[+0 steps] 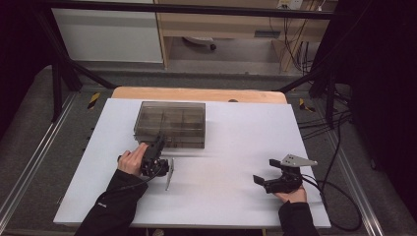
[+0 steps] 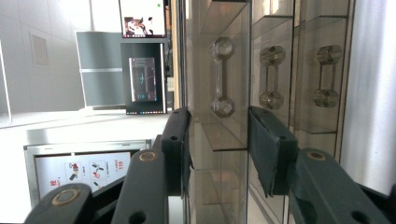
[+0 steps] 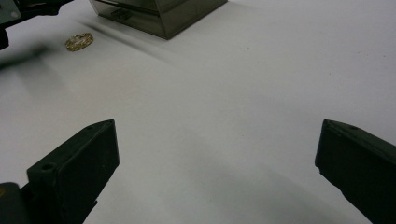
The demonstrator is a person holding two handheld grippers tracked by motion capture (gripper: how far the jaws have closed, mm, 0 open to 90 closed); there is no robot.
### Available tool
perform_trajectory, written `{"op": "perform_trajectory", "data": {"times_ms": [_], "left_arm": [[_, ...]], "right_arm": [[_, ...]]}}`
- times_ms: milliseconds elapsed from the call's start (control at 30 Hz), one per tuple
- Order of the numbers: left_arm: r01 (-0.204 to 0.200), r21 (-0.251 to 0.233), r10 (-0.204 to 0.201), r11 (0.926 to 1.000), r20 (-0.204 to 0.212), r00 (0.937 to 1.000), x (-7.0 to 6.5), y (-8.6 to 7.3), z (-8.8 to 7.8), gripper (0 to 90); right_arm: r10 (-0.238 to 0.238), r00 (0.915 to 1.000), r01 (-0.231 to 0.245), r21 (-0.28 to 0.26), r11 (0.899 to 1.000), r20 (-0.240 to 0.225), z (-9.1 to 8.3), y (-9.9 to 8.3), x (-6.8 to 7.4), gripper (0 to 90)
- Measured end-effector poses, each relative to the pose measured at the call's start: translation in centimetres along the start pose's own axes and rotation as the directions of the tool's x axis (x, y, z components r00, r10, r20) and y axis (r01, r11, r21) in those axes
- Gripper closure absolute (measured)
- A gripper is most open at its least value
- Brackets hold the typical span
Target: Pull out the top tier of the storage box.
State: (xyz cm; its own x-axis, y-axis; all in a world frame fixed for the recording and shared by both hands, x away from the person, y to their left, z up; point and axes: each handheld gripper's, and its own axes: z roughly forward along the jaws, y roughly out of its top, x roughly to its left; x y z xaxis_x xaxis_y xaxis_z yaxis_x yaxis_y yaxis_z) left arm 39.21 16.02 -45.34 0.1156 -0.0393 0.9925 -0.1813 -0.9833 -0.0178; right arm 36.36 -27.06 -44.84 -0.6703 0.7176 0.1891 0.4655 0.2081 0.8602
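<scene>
Straddling the clear drawer box [image 2: 219, 140], the left gripper [image 2: 219, 149] clasps its front.

A small gold ring [image 3: 79, 41] is seen lying on the white table [image 1: 236, 142], near its left side.

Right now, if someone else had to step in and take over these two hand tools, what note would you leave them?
Left gripper: at the front of the clear drawer box, jaws on either side of a drawer handle; whether they pinch it yet is unclear.
Right gripper: wide open, empty, resting low over the white table.
A small gold ring lies on the table near the box.
Done: left gripper lined up on a drawer.
Left: probably pull the drawer open; the ring likely goes in.
</scene>
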Motion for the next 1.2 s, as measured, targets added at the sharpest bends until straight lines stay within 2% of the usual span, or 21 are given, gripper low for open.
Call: {"op": "perform_trajectory", "data": {"times_ms": [1200], "left_arm": [[0.005, -0.006, -0.005, 1.0000, -0.010, 0.9999, -0.3, 0.2, -1.5, 59.7]], "right_arm": [[0.003, 1.0000, -0.003, 0.003, 1.000, 0.000, 0.0, 0.0, 0.0, 0.5]]}}
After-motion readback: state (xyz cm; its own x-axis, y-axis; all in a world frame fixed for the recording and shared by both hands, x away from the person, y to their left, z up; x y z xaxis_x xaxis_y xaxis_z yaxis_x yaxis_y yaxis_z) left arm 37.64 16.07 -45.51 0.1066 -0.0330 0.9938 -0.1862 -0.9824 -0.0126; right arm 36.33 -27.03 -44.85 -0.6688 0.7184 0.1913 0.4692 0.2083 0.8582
